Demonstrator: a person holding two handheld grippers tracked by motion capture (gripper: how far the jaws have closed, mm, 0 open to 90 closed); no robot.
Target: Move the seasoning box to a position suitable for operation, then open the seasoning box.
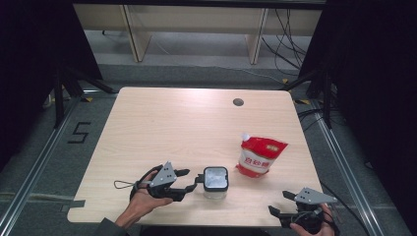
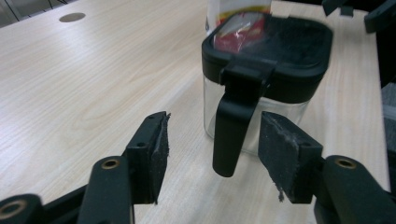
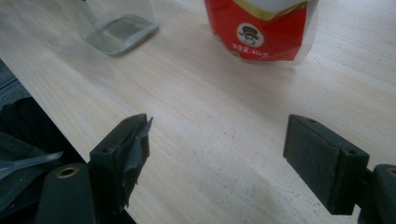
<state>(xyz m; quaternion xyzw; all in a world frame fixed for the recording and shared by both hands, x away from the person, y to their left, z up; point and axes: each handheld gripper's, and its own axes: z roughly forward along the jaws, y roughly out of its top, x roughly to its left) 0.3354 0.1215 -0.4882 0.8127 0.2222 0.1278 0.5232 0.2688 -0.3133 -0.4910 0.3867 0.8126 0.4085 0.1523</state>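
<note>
Jar (image 1: 215,182): lid on, left of pouch (image 1: 259,156) | left jaws (image 2: 212,156) agape astride its handle (image 2: 232,130), gripless | right jaws (image 3: 217,154) wide, empty | pouring undone

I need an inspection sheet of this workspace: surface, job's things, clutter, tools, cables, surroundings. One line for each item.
Surface: light wooden table, with a round hole near its far edge.
Job's things: clear jar with a black lid frame and a black handle, upright near the front edge; red and white pouch standing to its right, apart from it.
Clutter: nothing seen.
Tools: left tool open, the jar's handle between its pads without touching them; right tool open over bare table, nothing between its pads.
Cables: a thin loop trails from the left tool; black cables on the floor behind the table.
Surroundings: grey floor, wooden furniture legs behind, dark curtains at both sides.
</note>
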